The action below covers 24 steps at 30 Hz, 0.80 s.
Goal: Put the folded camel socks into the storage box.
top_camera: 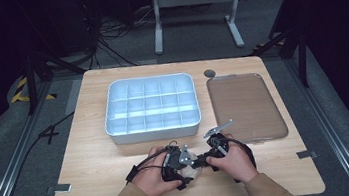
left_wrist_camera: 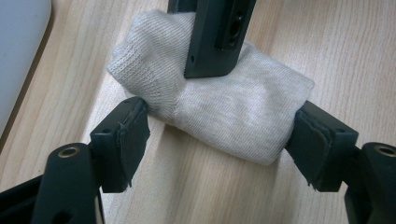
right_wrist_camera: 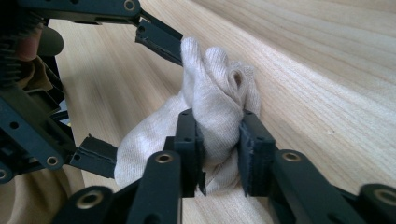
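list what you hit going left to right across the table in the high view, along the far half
bare table edge → white compartment tray → small grey disc → clear brownish lid → bare table edge again on the right

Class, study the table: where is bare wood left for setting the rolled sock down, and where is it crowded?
Bare wood lies left of the divided tray and along the near edge beside each forearm. The lid covers the right side. The near middle is crowded: both grippers meet at the sock.
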Motion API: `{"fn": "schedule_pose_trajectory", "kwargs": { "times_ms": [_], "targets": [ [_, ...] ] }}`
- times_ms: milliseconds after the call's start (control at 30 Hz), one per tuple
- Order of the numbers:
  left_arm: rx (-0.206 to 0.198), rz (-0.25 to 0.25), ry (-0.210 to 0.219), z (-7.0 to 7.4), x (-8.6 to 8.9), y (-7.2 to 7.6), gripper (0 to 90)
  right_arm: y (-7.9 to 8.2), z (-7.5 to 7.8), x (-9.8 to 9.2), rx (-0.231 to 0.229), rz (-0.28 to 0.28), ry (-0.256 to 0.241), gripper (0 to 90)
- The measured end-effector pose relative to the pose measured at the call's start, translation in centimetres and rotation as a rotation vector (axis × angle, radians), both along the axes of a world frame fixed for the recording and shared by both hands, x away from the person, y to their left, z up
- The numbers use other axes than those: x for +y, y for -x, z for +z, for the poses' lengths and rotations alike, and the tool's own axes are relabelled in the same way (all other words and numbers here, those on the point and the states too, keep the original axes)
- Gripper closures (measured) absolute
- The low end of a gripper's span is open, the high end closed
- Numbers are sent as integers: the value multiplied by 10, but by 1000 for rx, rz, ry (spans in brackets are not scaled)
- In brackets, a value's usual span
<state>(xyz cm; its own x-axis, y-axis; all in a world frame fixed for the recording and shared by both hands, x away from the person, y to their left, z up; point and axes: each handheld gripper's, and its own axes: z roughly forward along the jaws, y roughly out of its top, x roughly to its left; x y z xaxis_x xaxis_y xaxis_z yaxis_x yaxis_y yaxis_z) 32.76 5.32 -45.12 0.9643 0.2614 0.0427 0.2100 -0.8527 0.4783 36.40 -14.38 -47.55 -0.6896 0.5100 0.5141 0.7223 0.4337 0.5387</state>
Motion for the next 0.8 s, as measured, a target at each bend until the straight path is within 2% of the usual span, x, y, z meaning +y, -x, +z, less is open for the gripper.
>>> {"fn": "schedule_pose_trajectory", "kwargs": {
  "times_ms": [100, 267, 367, 600, 800],
  "targets": [
    [15, 0, 13, 1, 3, -2, 264, 2, 4, 3, -28, 8, 26, 761],
    [21, 6, 23, 7, 9, -2, 275, 5, 9, 3, -44, 13, 39, 776],
    [33, 6, 31, 9, 14, -2, 279, 8, 17, 4, -85, 15, 53, 779],
    [30, 27, 58, 16, 24, -4, 295, 12, 35, 4, -152, 17, 67, 781],
    [32, 54, 67, 17, 34, -8, 297, 10, 45, 0, -179, 3, 58, 781]
  ]
}}
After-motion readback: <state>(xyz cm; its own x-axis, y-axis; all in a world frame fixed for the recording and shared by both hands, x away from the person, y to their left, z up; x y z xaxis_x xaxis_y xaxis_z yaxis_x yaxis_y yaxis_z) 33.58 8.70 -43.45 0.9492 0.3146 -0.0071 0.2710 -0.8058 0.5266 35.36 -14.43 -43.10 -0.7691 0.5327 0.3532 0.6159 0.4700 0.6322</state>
